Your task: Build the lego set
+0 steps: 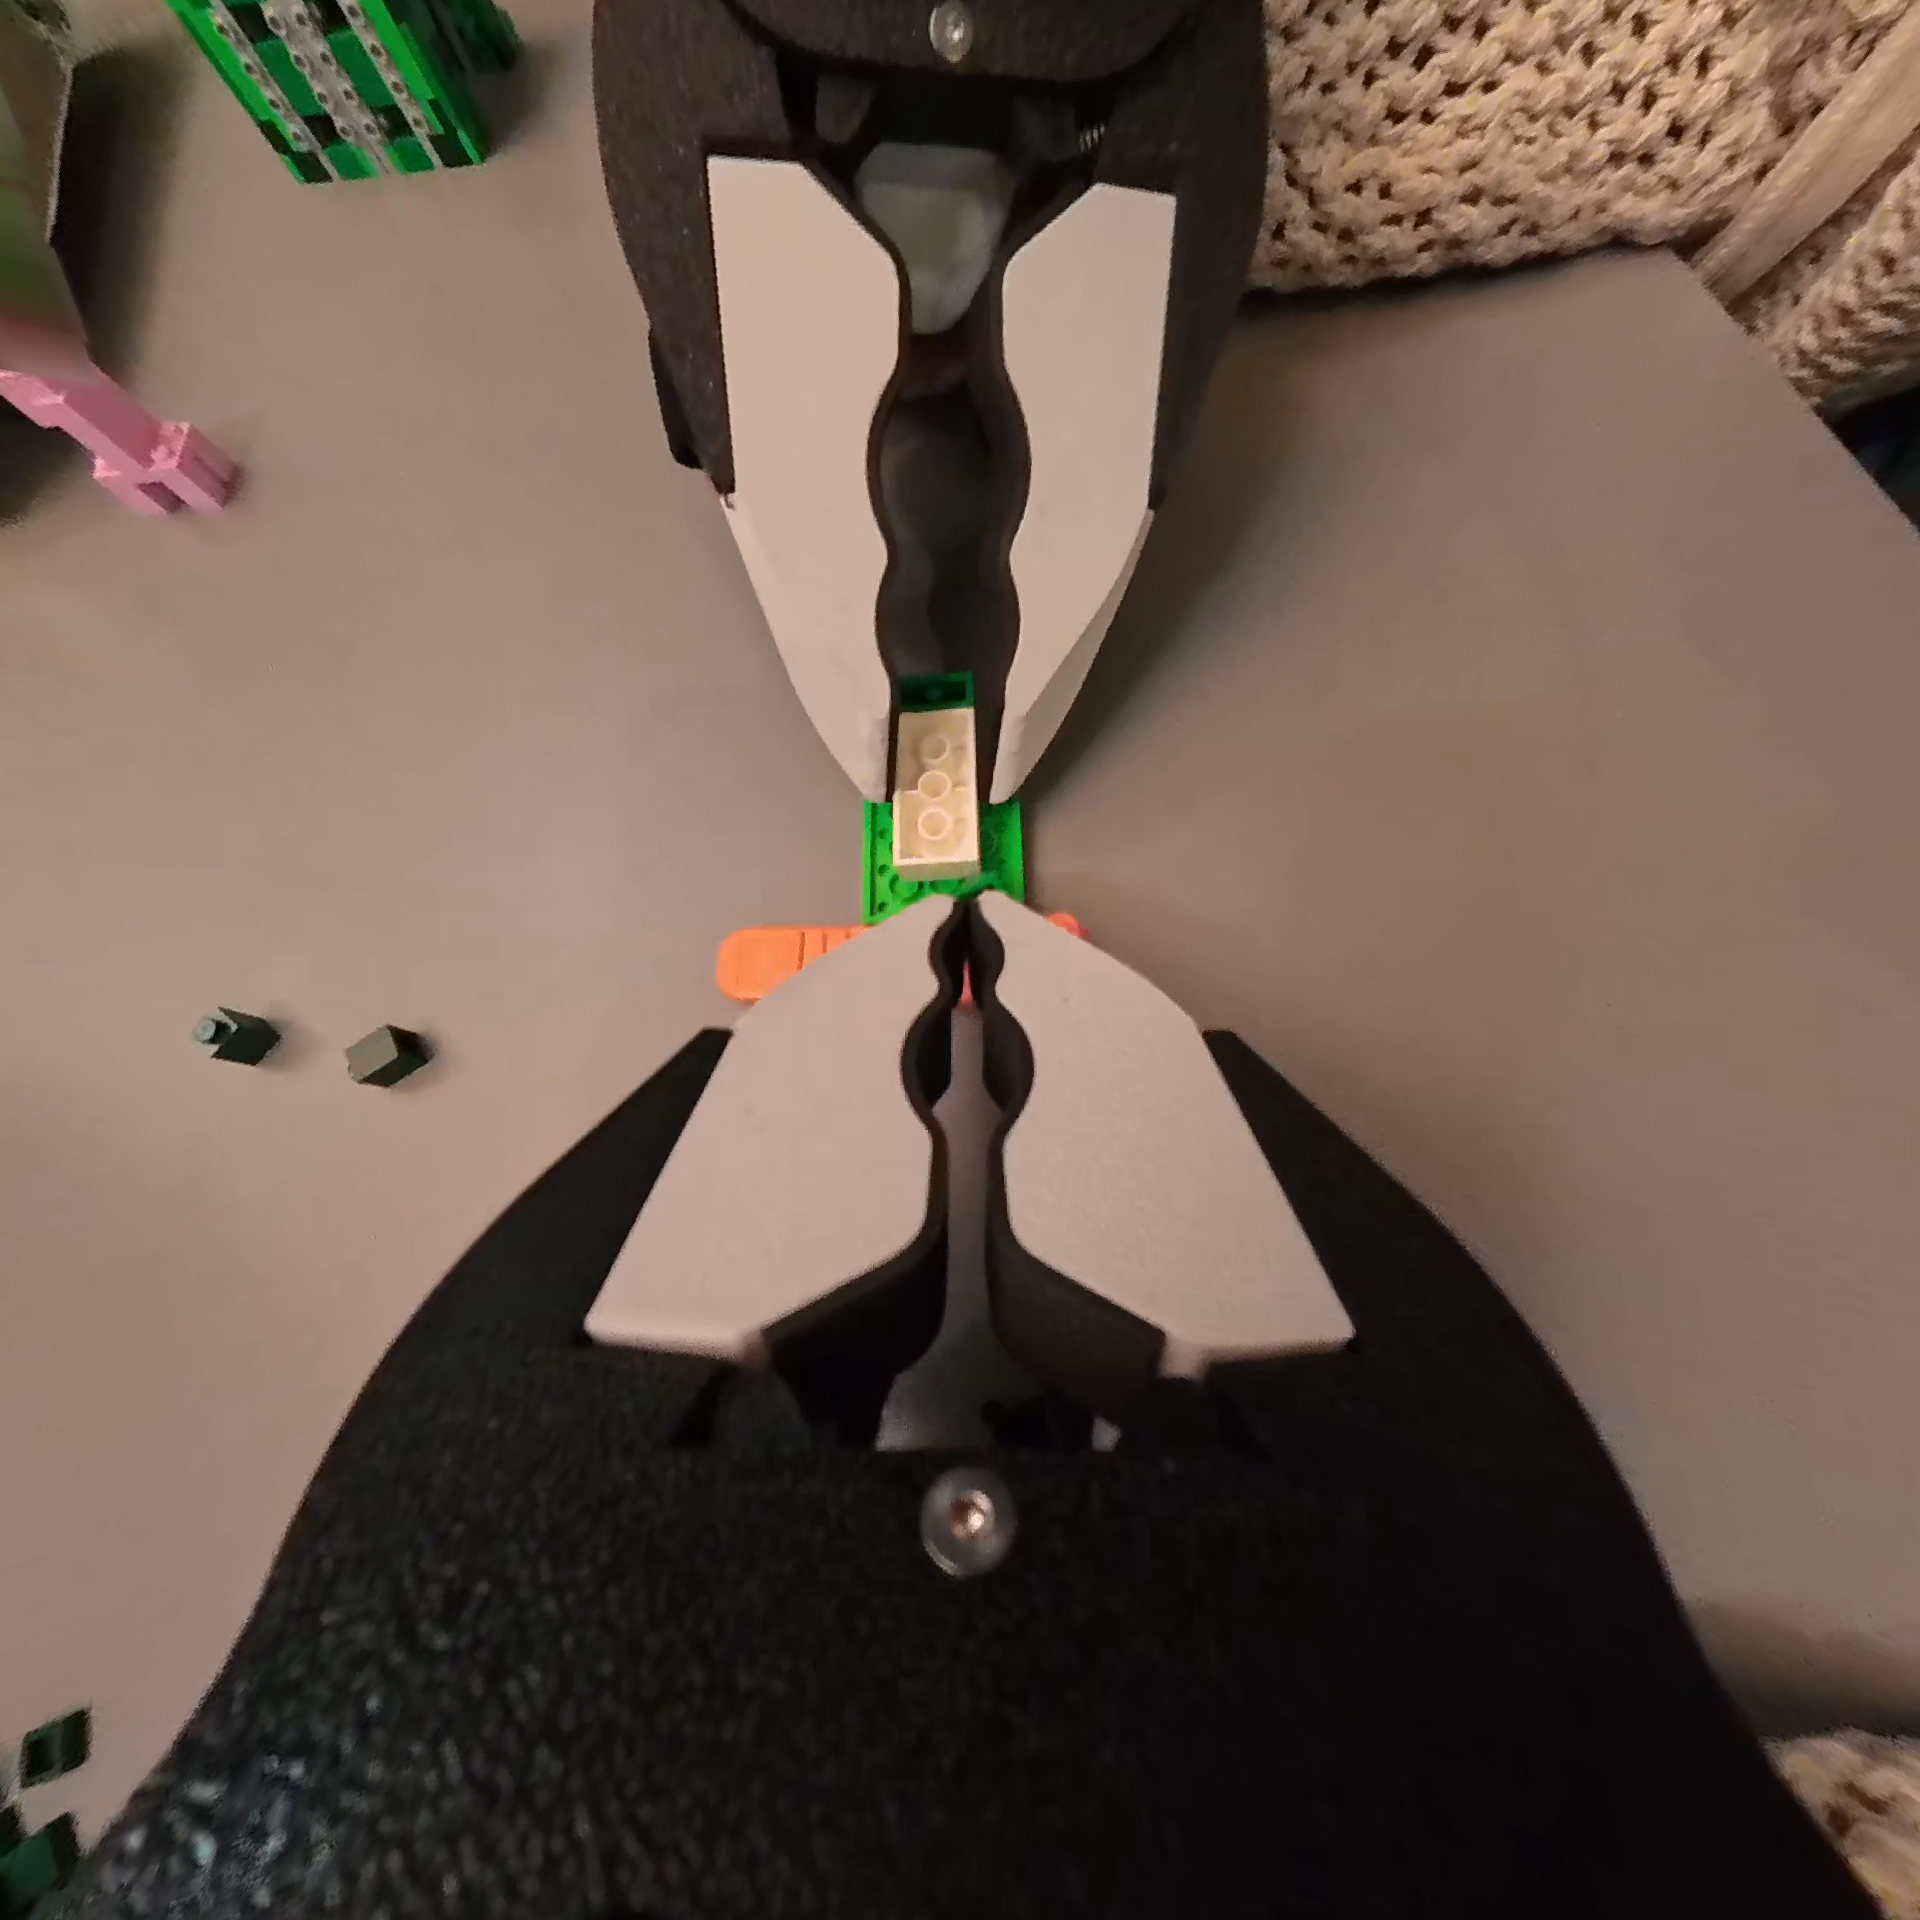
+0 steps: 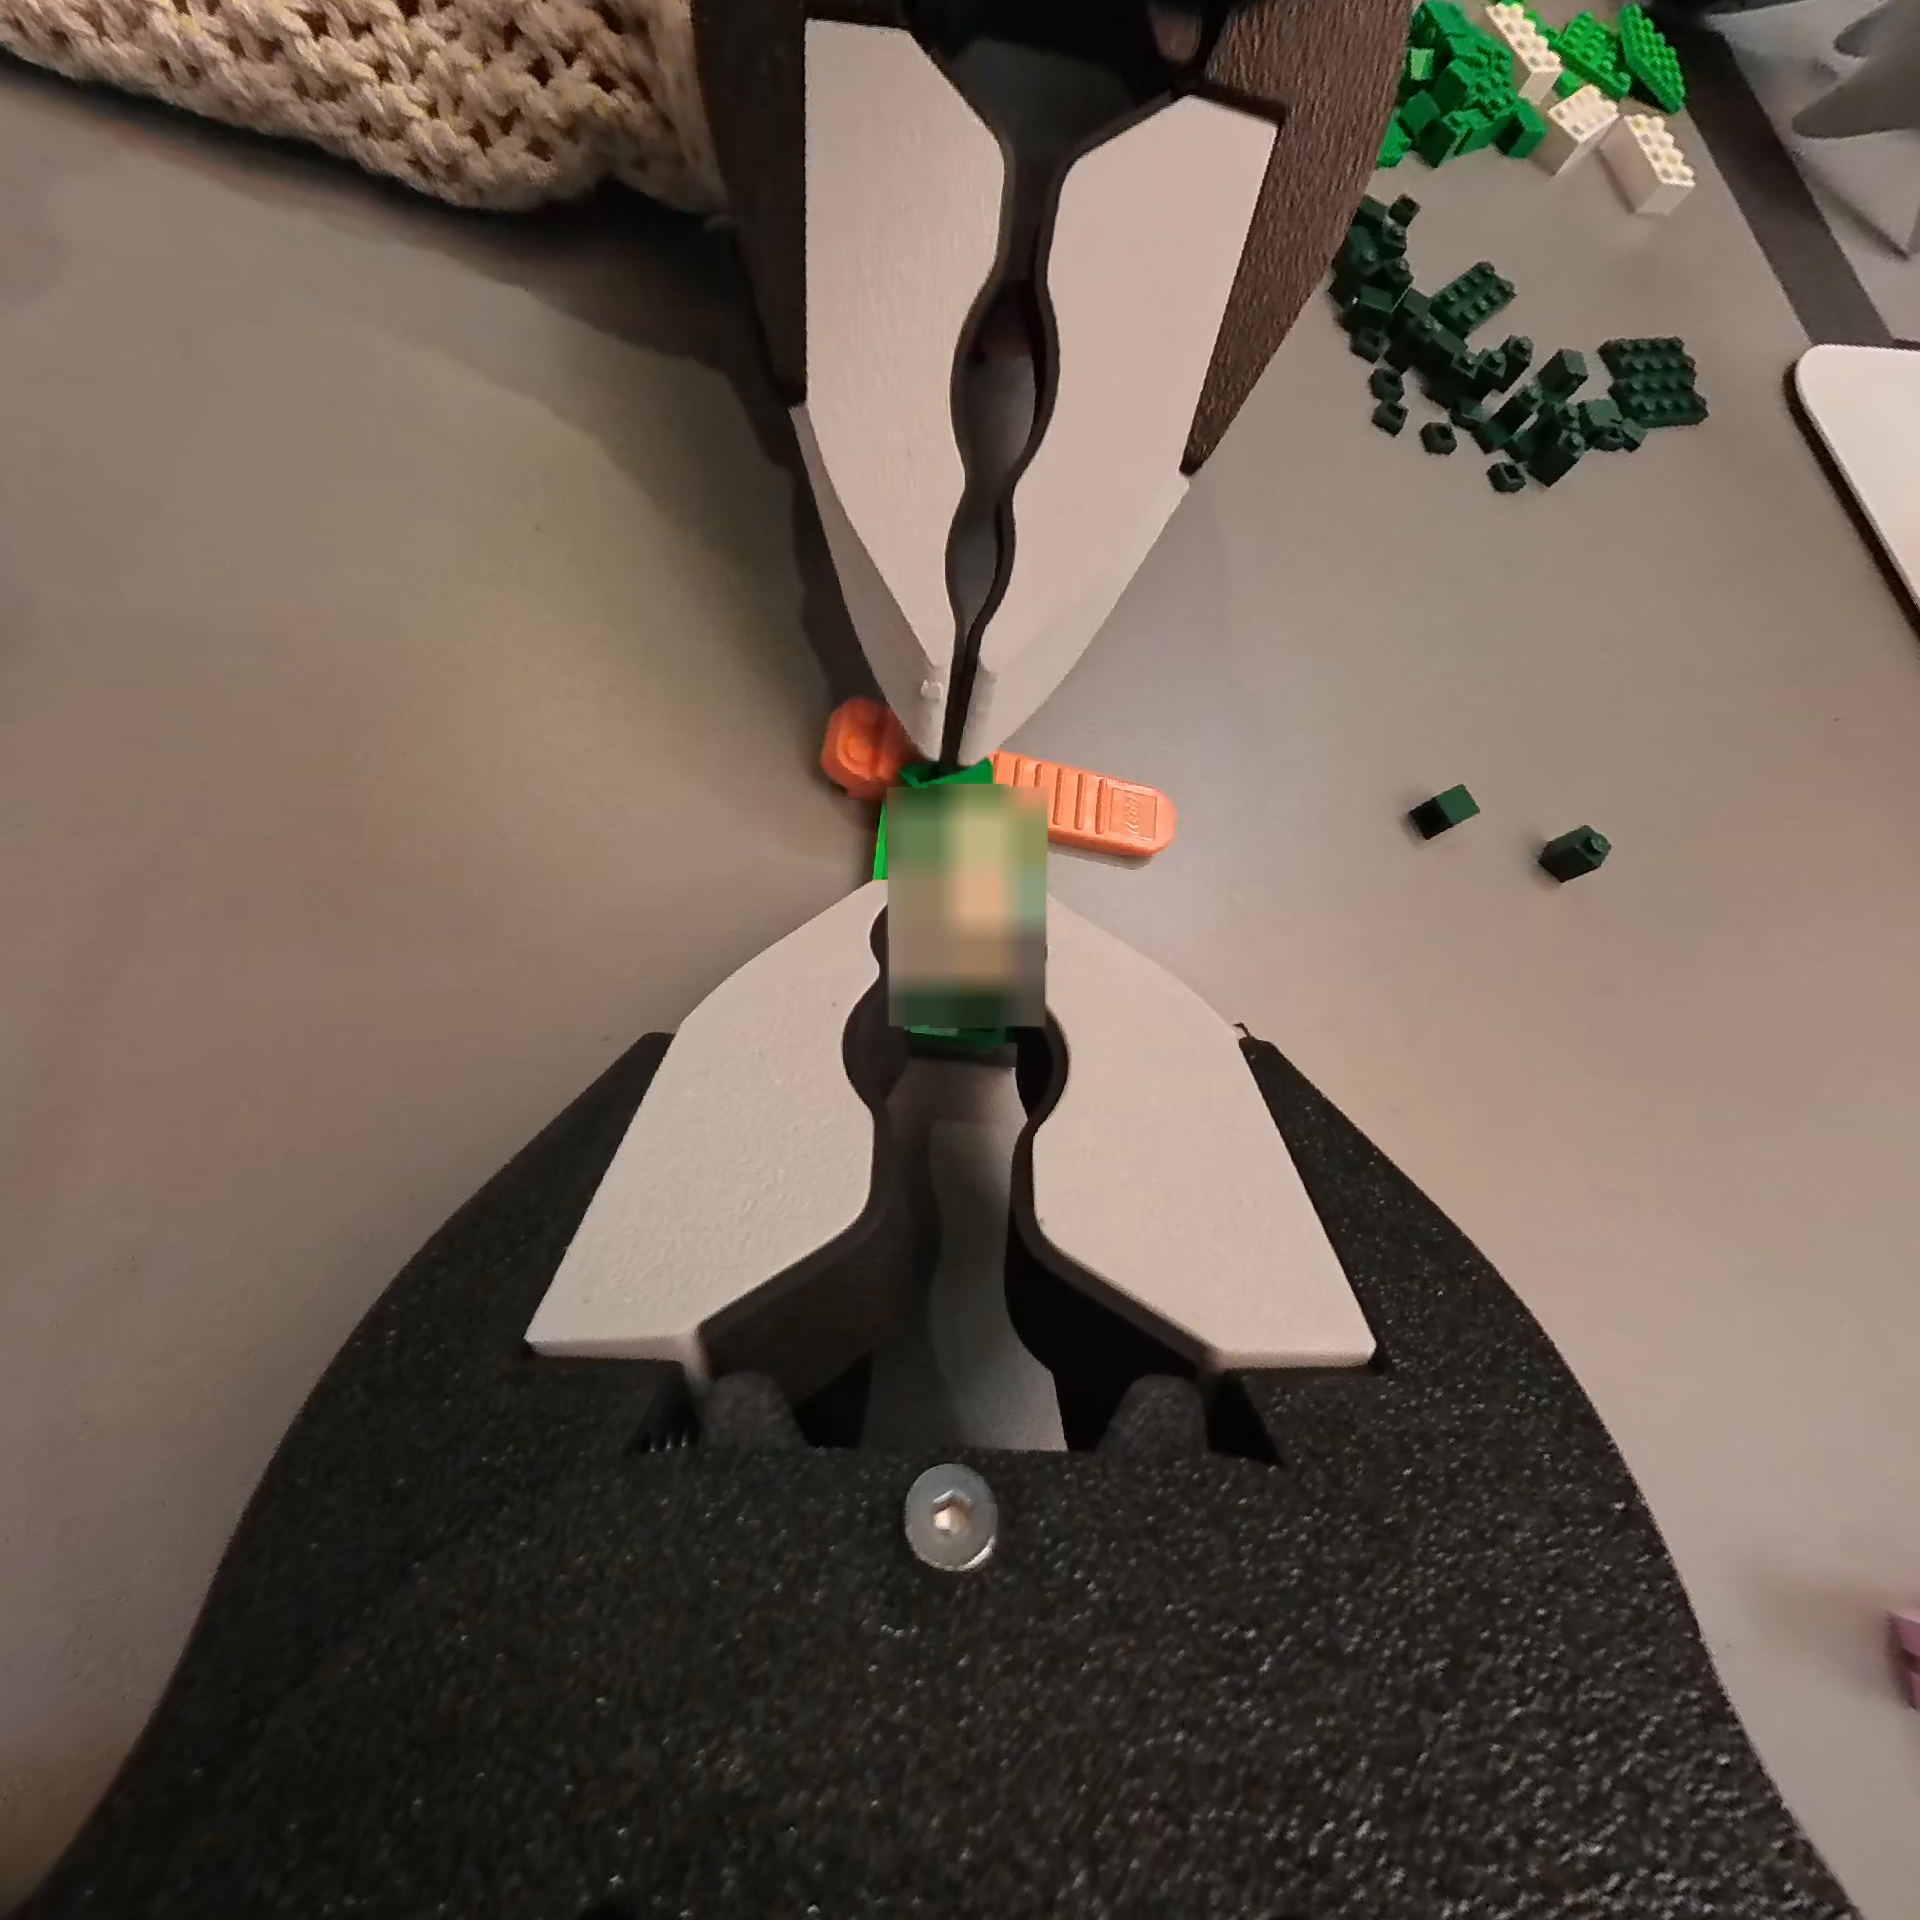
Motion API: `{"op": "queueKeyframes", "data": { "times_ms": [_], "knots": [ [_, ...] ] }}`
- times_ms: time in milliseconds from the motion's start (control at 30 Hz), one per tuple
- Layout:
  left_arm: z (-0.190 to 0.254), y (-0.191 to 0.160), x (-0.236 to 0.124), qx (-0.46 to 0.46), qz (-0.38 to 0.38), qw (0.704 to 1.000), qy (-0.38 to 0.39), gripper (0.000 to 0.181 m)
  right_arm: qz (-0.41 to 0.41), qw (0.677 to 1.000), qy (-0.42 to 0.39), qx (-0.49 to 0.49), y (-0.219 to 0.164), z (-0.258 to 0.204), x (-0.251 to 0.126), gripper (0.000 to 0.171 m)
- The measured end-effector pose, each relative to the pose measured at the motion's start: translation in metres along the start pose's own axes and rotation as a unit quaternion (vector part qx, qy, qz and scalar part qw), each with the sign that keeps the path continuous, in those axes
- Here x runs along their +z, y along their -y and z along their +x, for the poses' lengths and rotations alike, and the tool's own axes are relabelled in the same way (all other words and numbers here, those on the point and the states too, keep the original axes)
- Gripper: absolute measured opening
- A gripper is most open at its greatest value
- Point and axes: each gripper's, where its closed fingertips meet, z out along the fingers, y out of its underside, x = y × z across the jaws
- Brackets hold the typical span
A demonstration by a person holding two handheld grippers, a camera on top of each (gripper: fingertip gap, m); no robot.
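Note:
A bright green plate [image 1: 1003, 862] carries a white brick [image 1: 935, 795] with studs up, held above the grey table. My right gripper [image 2: 966, 920] is shut on the white brick, its fingers on either side; in the left wrist view it [image 1: 940, 784] comes in from the top. My left gripper [image 1: 964, 912] is shut, its tips pinching the opposite edge of the green plate [image 2: 935, 774]; in the right wrist view it [image 2: 961, 727] comes in from the top. A mosaic patch hides the brick in the right wrist view.
An orange brick separator [image 2: 1091, 816] lies on the table under the grippers. Two small dark green bricks [image 2: 1444, 810] [image 2: 1574, 852] lie near. Piles of dark green [image 2: 1507, 364] and green and white bricks [image 2: 1538, 83], a green tower [image 1: 343, 83], a pink piece [image 1: 156, 457], a knit blanket [image 1: 1558, 135]. Only a small space, under 4 cm, lies between the two pairs of fingers.

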Motion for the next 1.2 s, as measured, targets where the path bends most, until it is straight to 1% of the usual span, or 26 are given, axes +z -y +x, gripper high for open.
{"op": "queueKeyframes", "data": {
  "times_ms": [233, 533, 733, 933, 1200],
  "knots": [
    [-0.0076, -0.0023, -0.0008, -0.004, -0.007, 1.0, 0.027, 0.0, 0.001, 1.0, 0.0, 0.0, 0.0, 0.0, -0.0001, 0.016],
    [-0.0031, 0.0056, 0.004, 0.006, -0.001, 1.0, 0.026, 0.0, 0.001, 1.0, 0.001, 0.001, 0.0002, 0.0, 0.0001, 0.016],
    [-0.0059, 0.0027, 0.0007, 0.018, -0.006, 0.999, 0.037, 0.0, 0.003, 1.0, 0.002, 0.003, 0.0003, -0.0002, 0.0001, 0.016],
    [-0.005, 0.0046, -0.004, 0.002, 0.01, 1.0, 0.023, 0.0, 0.006, 1.0, 0.004, 0.006, 0.0004, -0.0003, 0.0001, 0.016],
    [0.0004, 0.005, 0.0044, 0.006, -0.001, 1.0, 0.013, 0.0, 0.006, 1.0, 0.004, 0.007, 0.0005, -0.0003, 0.0003, 0.016]
  ]
}}
